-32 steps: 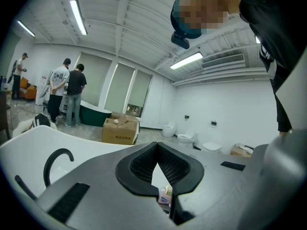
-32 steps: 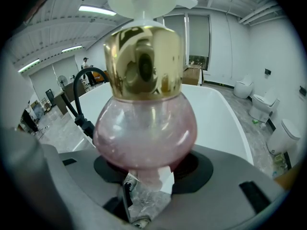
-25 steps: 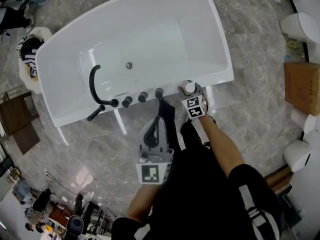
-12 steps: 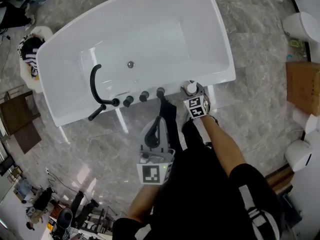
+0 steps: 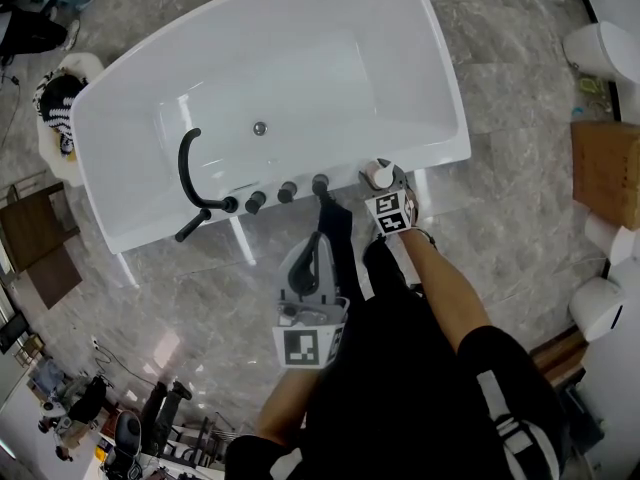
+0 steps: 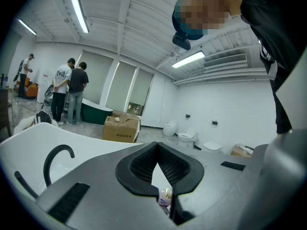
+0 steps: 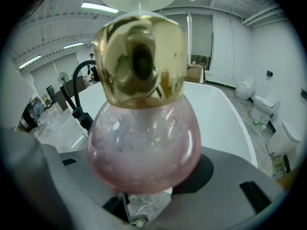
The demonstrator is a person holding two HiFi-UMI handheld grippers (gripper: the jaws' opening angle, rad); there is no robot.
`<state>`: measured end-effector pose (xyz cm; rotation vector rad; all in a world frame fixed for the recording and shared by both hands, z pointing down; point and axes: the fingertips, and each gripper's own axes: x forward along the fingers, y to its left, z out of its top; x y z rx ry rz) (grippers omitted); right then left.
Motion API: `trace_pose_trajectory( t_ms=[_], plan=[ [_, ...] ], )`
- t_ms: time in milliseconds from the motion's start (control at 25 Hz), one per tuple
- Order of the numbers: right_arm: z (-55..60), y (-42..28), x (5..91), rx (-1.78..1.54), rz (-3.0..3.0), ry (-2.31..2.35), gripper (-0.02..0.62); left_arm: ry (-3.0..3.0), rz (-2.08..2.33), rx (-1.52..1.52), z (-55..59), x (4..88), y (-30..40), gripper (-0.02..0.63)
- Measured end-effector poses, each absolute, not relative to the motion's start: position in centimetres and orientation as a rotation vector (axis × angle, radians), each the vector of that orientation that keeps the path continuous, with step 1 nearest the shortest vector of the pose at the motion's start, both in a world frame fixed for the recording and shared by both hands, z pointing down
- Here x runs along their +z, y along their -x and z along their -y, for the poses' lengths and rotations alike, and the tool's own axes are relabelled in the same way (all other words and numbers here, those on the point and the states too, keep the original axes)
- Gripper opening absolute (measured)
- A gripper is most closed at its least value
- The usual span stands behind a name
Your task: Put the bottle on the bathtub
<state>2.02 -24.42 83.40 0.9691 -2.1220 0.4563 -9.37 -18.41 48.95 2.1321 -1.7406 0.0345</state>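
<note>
A round pink bottle [image 7: 144, 143] with a gold collar and white pump top fills the right gripper view, held between the jaws. In the head view the bottle [image 5: 378, 175] is at the white bathtub's near rim [image 5: 445, 158], just right of the black knobs [image 5: 286, 191], with my right gripper [image 5: 383, 185] shut on it. Whether its base touches the rim is hidden. My left gripper [image 5: 317, 238] hangs lower, in front of the tub over the floor, with its pads [image 6: 144, 164] touching and nothing held. Through the gap under them the bottle [image 6: 164, 198] shows small.
A black curved faucet [image 5: 188, 168] and hand shower stand on the tub's near rim at left. Toilets [image 5: 600, 53] and a wooden crate [image 5: 606, 173] line the right side. Dark furniture [image 5: 35, 238] sits at left. People [image 6: 67, 95] and a cardboard box [image 6: 121, 128] are in the distance.
</note>
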Motion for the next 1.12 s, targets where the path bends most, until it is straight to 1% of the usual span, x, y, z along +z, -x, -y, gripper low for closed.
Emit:
trace_pose_trajectory(
  t_ms=[1120],
  plan=[
    [22.8, -2.7, 83.8, 0.466, 2.066, -0.981, 0.235, -2.127, 1.746, 0.02, 17.4, 48.7, 9.2, 0.015]
  ],
)
